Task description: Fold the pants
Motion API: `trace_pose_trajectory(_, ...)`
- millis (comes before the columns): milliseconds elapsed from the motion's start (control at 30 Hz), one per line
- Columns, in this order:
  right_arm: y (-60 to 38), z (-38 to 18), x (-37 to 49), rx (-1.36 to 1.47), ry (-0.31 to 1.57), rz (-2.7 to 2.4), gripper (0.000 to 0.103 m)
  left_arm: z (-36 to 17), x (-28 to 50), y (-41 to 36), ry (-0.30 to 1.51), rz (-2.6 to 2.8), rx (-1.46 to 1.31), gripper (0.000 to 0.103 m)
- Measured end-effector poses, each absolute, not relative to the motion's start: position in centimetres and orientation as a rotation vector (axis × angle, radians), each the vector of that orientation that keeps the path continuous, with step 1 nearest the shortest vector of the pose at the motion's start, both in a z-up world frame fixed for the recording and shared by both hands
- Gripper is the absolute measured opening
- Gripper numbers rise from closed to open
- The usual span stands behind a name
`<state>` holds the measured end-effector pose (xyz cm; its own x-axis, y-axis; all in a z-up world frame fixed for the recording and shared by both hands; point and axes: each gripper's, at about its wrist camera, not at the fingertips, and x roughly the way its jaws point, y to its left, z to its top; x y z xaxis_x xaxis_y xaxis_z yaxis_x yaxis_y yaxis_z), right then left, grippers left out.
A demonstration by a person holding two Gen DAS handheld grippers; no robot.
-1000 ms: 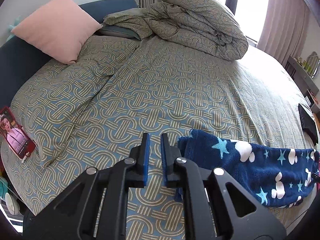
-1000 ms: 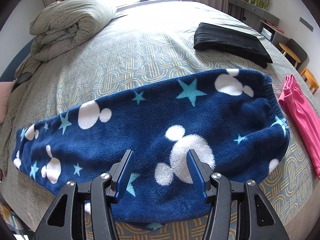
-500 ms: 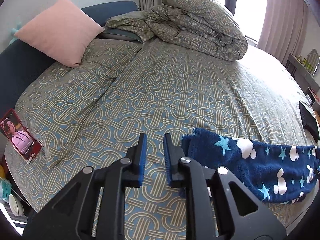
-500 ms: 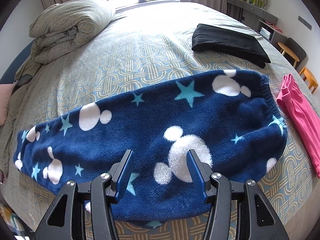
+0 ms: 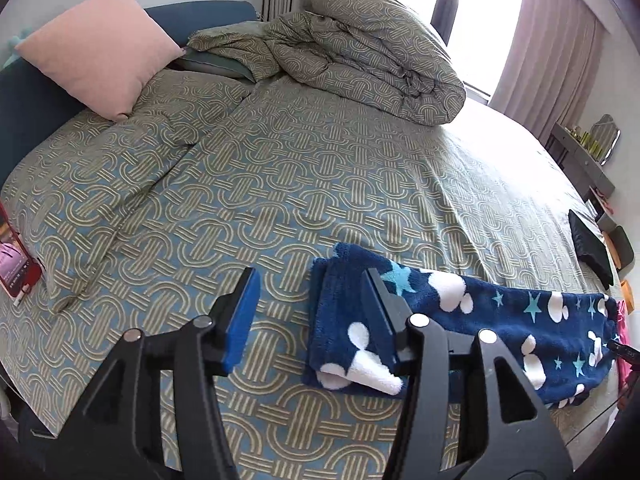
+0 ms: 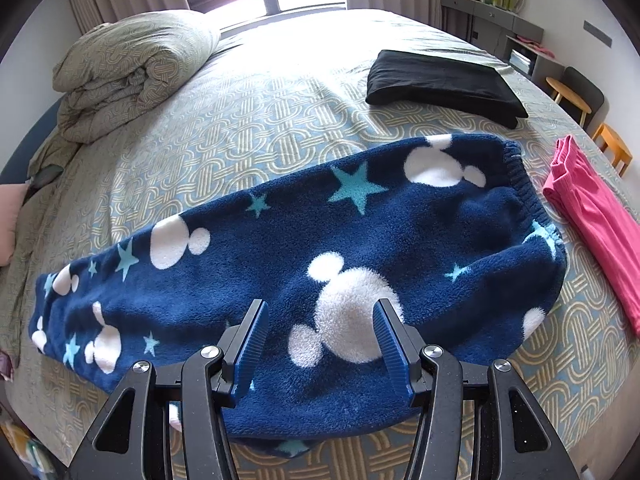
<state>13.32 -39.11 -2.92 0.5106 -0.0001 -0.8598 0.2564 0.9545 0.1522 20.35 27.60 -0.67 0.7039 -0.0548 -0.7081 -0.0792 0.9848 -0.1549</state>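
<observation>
1. The left gripper (image 5: 308,316) stands with its jaws apart; they have just been opening. The cuff end of the pants (image 5: 460,328) lies partly between them, untouched by the pads as far as can be seen.
2. The right gripper (image 6: 320,340) also stands parted, hovering over the middle of the pants (image 6: 320,264) with nothing clamped; whether its tips brush the fleece cannot be told.
3. The pants lie flat near the front edge of the bed (image 6: 280,112), cuffs to the left, elastic waistband to the right.
4. Done, I judge: the two legs appear laid one over the other, making one long band.
5. Left, I judge: bringing cuff end to waistband, perhaps once more, for a compact stack.
6. Left of the pants, at the bed's edge, sits a red phone (image 5: 16,268); its screen text is too small to read.
7. Beyond the pants lies a black folded garment (image 6: 444,80); right of the waistband, a pink garment (image 6: 592,224).
8. No brand, label or legible writing shows on the pants.
</observation>
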Motion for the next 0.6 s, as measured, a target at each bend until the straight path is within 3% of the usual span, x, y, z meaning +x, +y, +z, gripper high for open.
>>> trace_pose_trajectory(367, -47.4, -4.6, 9.4, 0.416, 1.01, -0.355, 0.055, -12.4, 19.7, 23.1, 1.061, -0.082, -0.552, 0.054)
trace_pose_trajectory(600, -46.9, -5.4, 9.2, 0.413, 1.017, -0.317, 0.055, -14.8, 21.2, 25.0, 1.038, -0.044, -0.803, 0.056)
